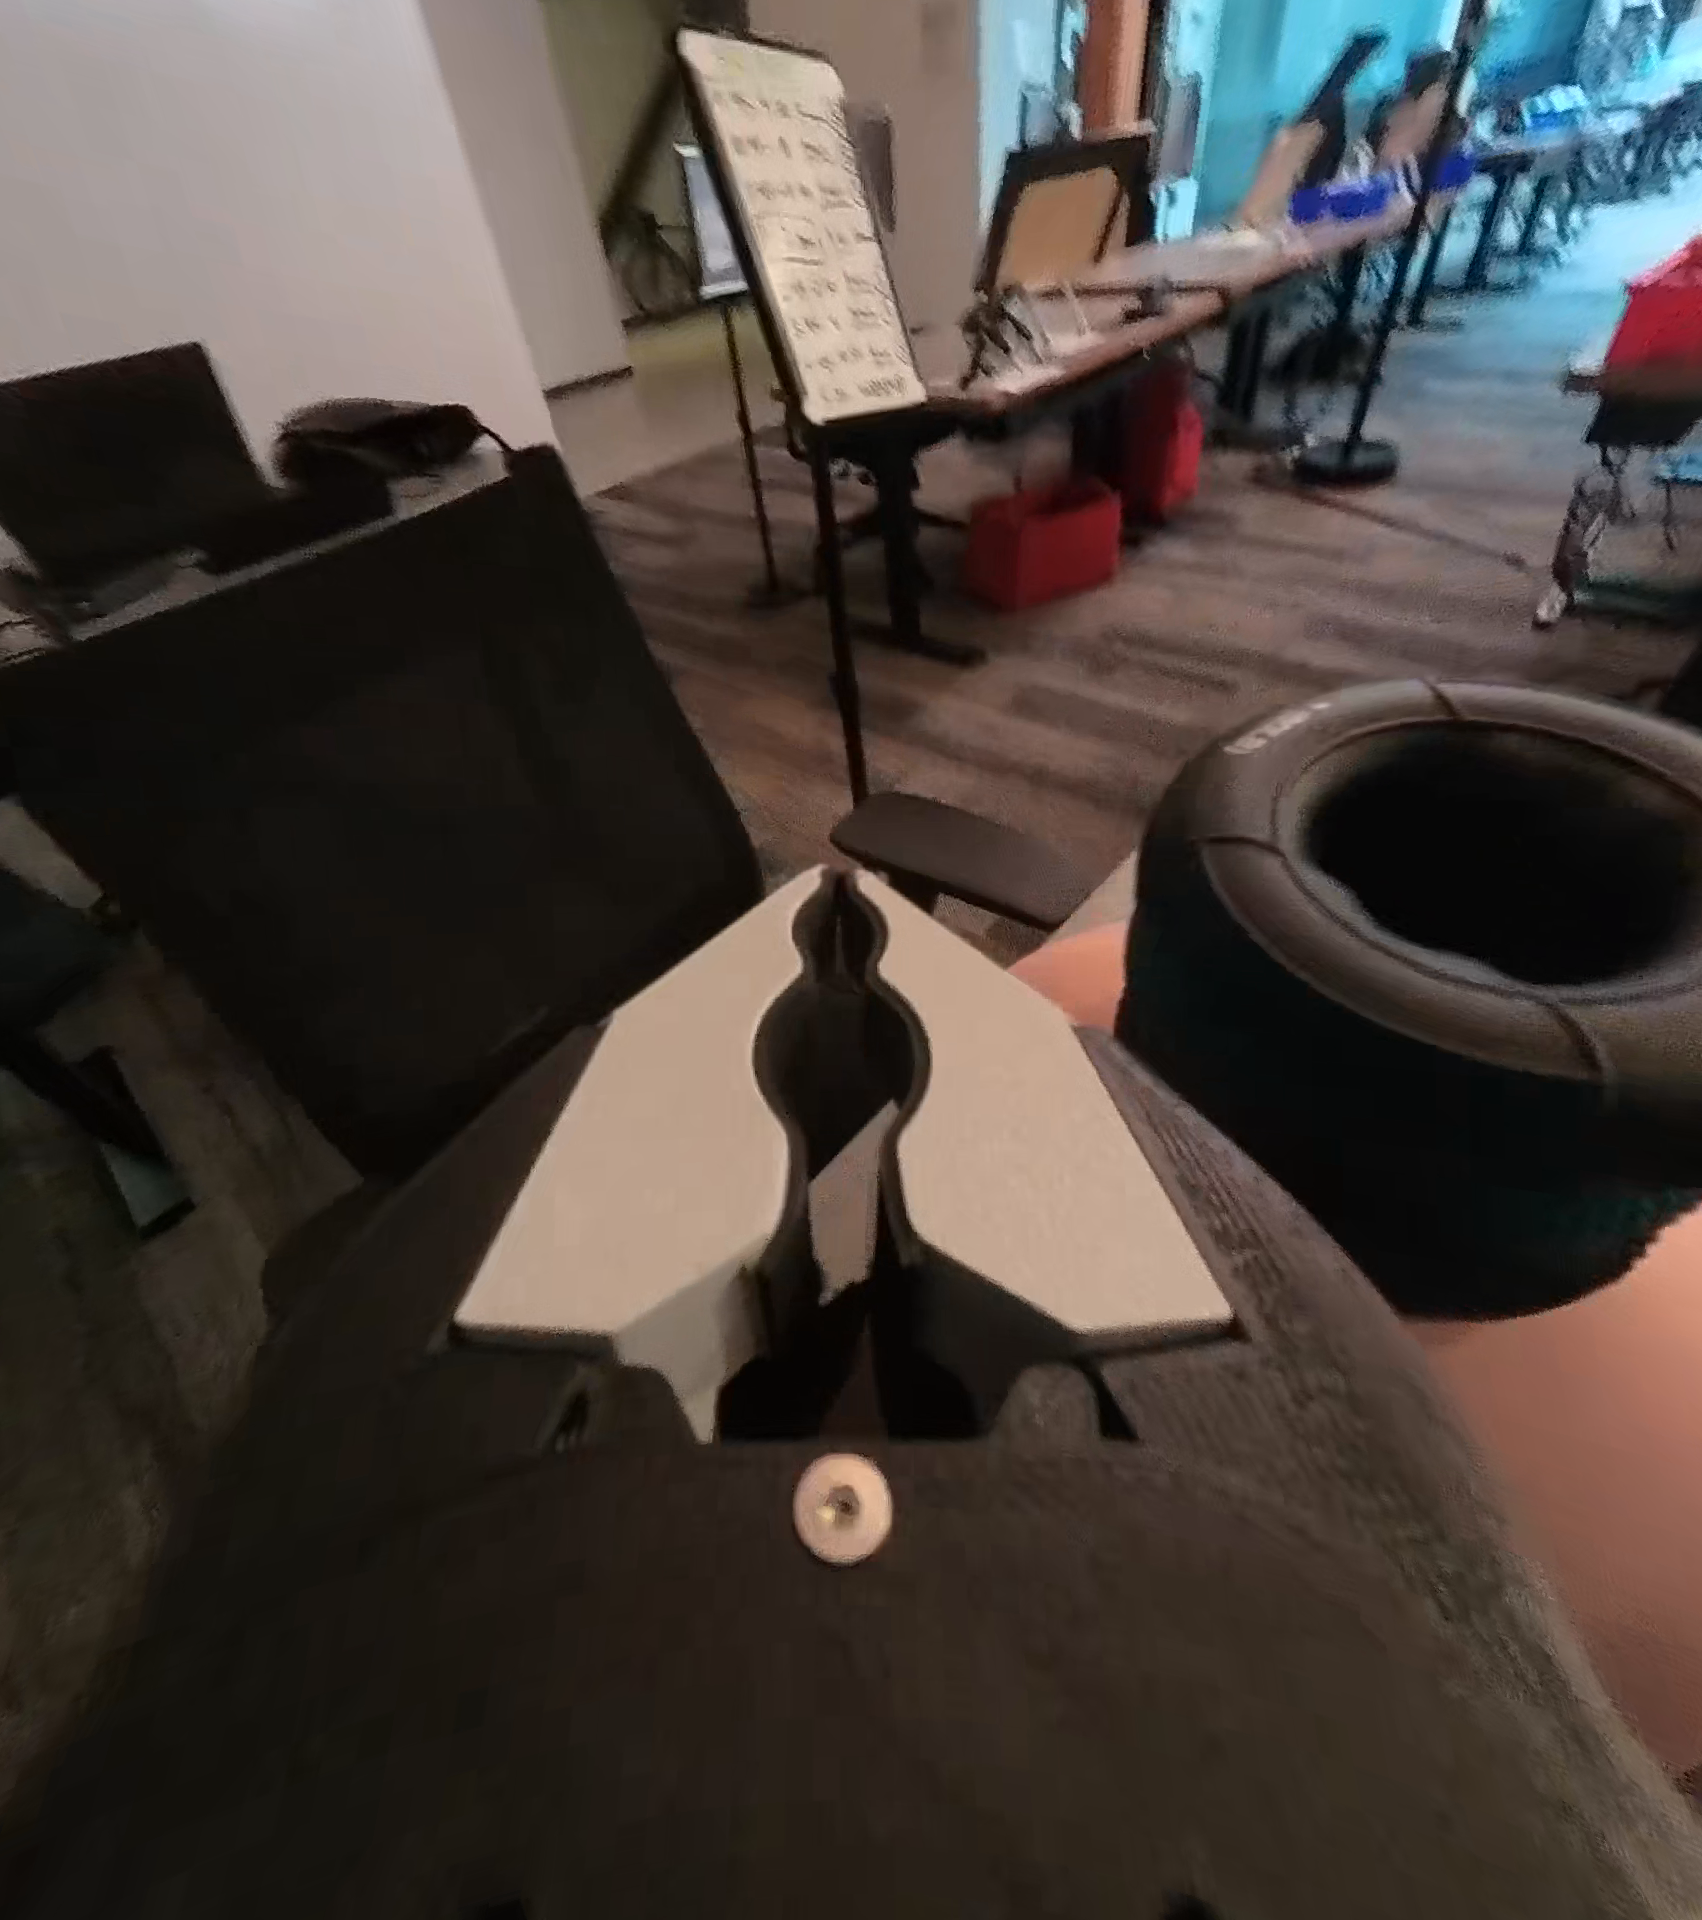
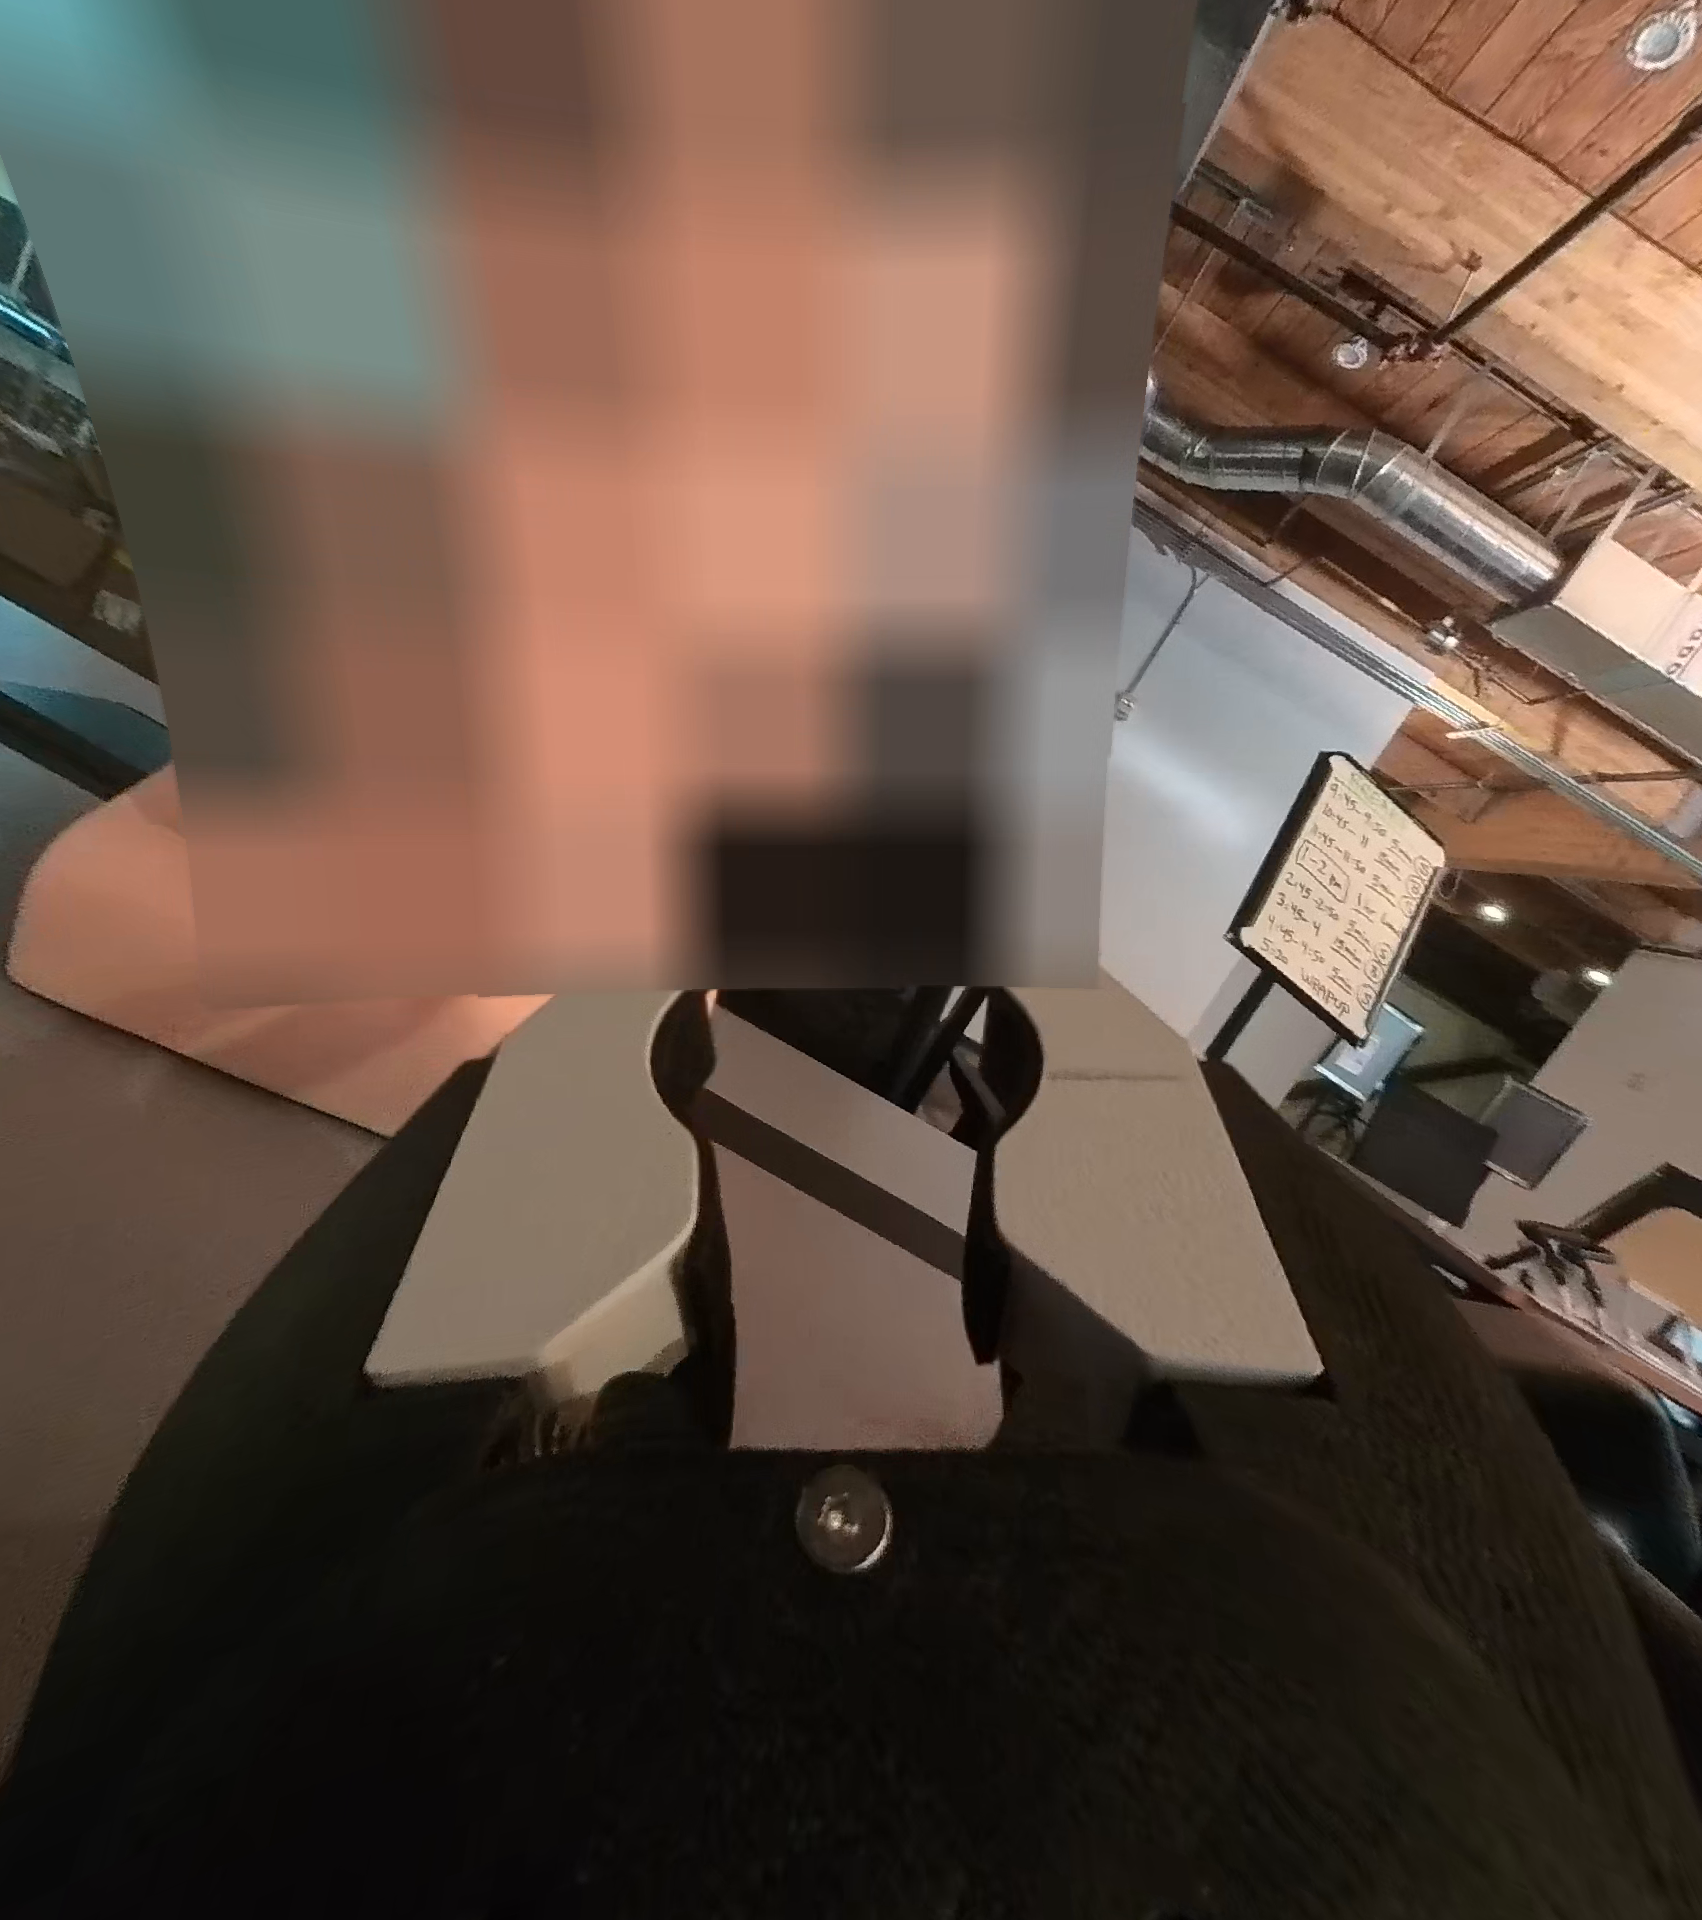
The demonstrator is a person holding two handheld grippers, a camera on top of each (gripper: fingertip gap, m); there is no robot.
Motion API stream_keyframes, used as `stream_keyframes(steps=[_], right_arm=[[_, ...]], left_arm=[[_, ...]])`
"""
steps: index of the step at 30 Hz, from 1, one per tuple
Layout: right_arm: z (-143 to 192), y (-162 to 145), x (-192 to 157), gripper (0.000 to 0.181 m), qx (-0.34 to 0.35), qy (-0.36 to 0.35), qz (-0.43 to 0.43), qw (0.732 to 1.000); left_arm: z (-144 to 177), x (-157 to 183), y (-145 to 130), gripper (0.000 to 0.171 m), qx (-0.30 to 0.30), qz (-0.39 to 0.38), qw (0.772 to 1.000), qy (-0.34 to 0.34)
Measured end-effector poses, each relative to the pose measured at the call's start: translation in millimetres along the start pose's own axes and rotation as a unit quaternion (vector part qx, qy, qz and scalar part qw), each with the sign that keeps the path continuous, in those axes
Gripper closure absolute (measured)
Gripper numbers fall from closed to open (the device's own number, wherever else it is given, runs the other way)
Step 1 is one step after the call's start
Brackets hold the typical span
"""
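Two sets of tongs are in your hands. Your left tongs (image 1: pixel 842 883) are closed together on nothing, tips near a black chair (image 1: pixel 359 810); a black cylindrical device (image 1: pixel 1491 966) sits just to their right. Your right tongs (image 2: pixel 842 1023) stand apart, empty, aimed upward; a whiteboard (image 2: pixel 1335 894) stands well beyond.

Black chair back (image 1: pixel 338 790) close ahead-left, black ring-shaped object (image 1: pixel 1491 914) near right, open floor (image 1: pixel 1086 665) between
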State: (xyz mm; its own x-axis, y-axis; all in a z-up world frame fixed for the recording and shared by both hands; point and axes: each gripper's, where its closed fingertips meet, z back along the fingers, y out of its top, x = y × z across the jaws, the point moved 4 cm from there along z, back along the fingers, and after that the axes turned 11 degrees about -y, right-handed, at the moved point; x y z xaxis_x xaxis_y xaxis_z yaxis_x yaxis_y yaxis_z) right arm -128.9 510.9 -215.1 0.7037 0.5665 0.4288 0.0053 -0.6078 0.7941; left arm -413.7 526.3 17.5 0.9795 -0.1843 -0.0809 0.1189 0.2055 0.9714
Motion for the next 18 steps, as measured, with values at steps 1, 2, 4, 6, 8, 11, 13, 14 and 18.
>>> stream_keyframes(steps=[1, 2, 4, 6, 8, 11, 13, 14, 18], right_arm=[[-0.3, -1.0, -0.6, 0.137, -0.005, 0.001, 0.002, 1.0], [-0.6, -1.9, -1.4, 0.138, -0.01, 0.002, 0.002, 1.0], [-0.9, -2.6, -1.4, 0.139, -0.016, 0.001, -0.002, 1.0], [-1.0, -2.4, -1.8, 0.139, -0.018, 0.005, -0.015, 1.0], [-1.7, -4.5, -2.7, 0.139, -0.029, 0.01, -0.026, 0.999], [-4.0, -14.4, 0.0, 0.141, -0.066, -0.002, -0.02, 0.998], [-4.9, -23.4, 3.9, 0.147, -0.098, -0.018, -0.004, 0.995], [-5.2, -35.0, 6.3, 0.155, -0.138, -0.027, 0.022, 0.99], [-5.1, -38.3, 3.6, 0.159, -0.144, -0.034, 0.059, 0.987]], left_arm=[[-4.6, 3.3, 1.5, 0.171, -0.008, -0.011, 1.0, -0.011], [-7.8, 7.6, 4.0, 0.171, -0.013, -0.016, 0.999, -0.027], [-10.4, 26.3, 10.7, 0.171, -0.019, -0.003, 0.995, -0.103], [-0.3, 59.8, 23.6, 0.171, 0.004, 0.008, 0.972, -0.235], [8.6, 73.8, 28.6, 0.171, 0.0, -0.006, 0.966, -0.257], [12.9, 76.9, 22.3, 0.171, -0.025, -0.04, 0.976, -0.211], [16.4, 78.6, 18.2, 0.171, -0.025, -0.045, 0.98, -0.19], [18.8, 78.6, 16.9, 0.171, -0.018, -0.051, 0.983, -0.178], [30.2, 76.3, 10.3, 0.171, 0.013, -0.055, 0.99, -0.131]])
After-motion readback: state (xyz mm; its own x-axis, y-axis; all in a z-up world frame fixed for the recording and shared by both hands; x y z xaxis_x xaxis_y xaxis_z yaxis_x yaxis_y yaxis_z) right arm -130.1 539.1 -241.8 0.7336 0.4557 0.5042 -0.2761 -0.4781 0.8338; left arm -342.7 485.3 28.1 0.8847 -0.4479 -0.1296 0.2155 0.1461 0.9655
